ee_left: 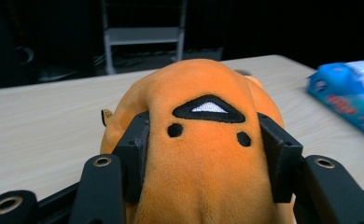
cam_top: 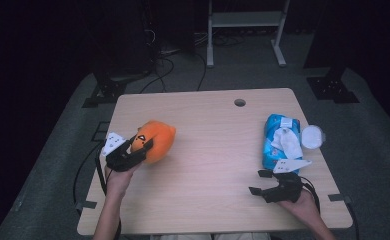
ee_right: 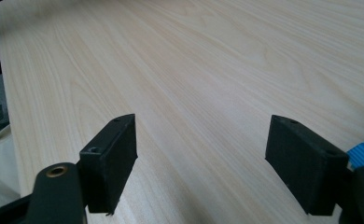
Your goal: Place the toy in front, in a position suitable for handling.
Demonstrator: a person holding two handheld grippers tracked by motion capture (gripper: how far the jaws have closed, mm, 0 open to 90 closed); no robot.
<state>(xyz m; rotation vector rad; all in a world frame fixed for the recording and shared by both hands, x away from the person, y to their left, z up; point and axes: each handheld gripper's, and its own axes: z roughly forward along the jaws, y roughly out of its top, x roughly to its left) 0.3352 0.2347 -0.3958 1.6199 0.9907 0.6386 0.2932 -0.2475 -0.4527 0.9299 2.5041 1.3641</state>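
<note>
Left gripper (cam_top: 142,148) is clamped on the orange plush toy (cam_top: 155,140). In the left gripper view both black jaws press into the sides of the orange plush toy (ee_left: 203,140), just below a black-edged white triangle and two black dots stitched into the fabric; the plush bulges between and above the pads.

Landmark: the cable hole (cam_top: 239,102) near the far edge of the wooden table (cam_top: 208,165). The toy sits well to the near left of that hole, close to the table's left edge. From the high view I cannot tell whether the toy rests on the surface or is held just above it.

Right gripper (cam_top: 261,182) is released, jaws wide apart with nothing between them; the right gripper view shows bare wood grain in the gap (ee_right: 201,163). It sits well to the near right of the hole.

Blue wipes pack (cam_top: 282,141) lies to the near right of the hole, just beyond the right gripper. A clear round lid (cam_top: 313,136) lies just beside the pack, on its right.
</note>
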